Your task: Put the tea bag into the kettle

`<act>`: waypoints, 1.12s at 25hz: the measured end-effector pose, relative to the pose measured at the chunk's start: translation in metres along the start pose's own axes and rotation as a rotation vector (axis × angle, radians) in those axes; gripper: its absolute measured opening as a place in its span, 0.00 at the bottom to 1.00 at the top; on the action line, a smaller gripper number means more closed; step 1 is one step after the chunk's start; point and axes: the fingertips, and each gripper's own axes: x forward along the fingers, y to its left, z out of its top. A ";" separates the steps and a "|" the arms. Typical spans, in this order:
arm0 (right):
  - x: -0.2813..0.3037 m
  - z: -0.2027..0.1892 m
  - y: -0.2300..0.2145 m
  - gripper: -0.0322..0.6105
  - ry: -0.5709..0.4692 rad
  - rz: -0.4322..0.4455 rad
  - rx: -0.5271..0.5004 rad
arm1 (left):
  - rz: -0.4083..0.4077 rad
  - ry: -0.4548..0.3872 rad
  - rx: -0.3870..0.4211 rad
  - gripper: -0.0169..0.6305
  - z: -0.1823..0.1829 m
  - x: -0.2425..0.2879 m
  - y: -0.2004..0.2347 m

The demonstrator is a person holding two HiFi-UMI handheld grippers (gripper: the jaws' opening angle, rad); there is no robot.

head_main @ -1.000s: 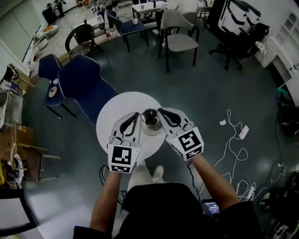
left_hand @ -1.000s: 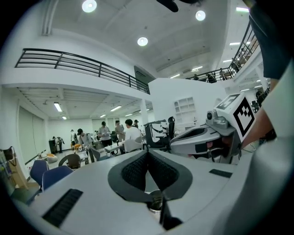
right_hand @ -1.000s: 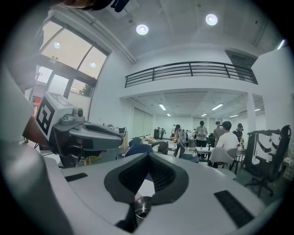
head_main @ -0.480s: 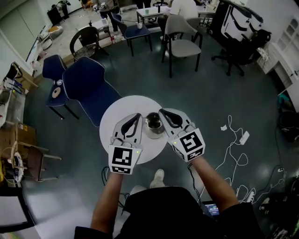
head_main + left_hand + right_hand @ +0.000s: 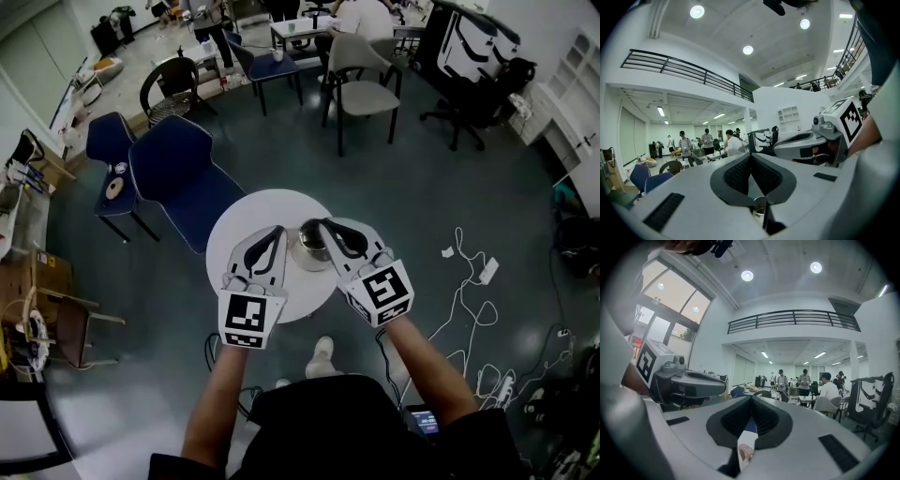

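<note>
Forearms stretched forward over table's (image 5: pixel 246 217) near edge. Left gripper (image 5: pixel 279 230) pressed together just beside kettle (image 5: pixel 310 247); right gripper (image 5: pixel 322 224) pinching tea bag (image 5: pixel 745 447) over kettle's rim.

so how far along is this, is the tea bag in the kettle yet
Not yet. Done: the right gripper is shut on a thin white packet, apparently the tea bag. In hand: its tips are at the rim of the metal kettle on the round table. Left: releasing the bag into the kettle. The left gripper is shut, beside the kettle.
</note>
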 end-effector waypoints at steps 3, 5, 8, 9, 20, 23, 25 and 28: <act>-0.010 0.006 0.017 0.08 -0.004 -0.013 -0.006 | -0.007 -0.012 0.000 0.05 0.004 -0.020 -0.003; -0.017 0.010 0.028 0.08 -0.006 -0.019 -0.008 | -0.010 -0.018 -0.004 0.05 0.007 -0.035 -0.005; -0.026 0.018 0.046 0.08 -0.012 -0.027 -0.012 | -0.011 -0.028 -0.002 0.05 0.012 -0.057 -0.007; -0.028 0.020 0.053 0.08 -0.015 -0.029 -0.014 | -0.012 -0.031 0.000 0.05 0.013 -0.065 -0.006; -0.053 0.046 0.117 0.08 -0.040 -0.057 -0.017 | -0.018 -0.058 0.003 0.05 0.025 -0.138 -0.004; -0.060 0.047 0.136 0.08 -0.043 -0.066 -0.022 | -0.031 -0.063 -0.006 0.05 0.022 -0.156 -0.006; -0.063 0.049 0.146 0.08 -0.042 -0.072 -0.022 | -0.041 -0.065 -0.008 0.05 0.022 -0.165 -0.007; -0.068 0.053 0.158 0.08 -0.043 -0.082 -0.026 | -0.055 -0.068 -0.006 0.05 0.023 -0.178 -0.010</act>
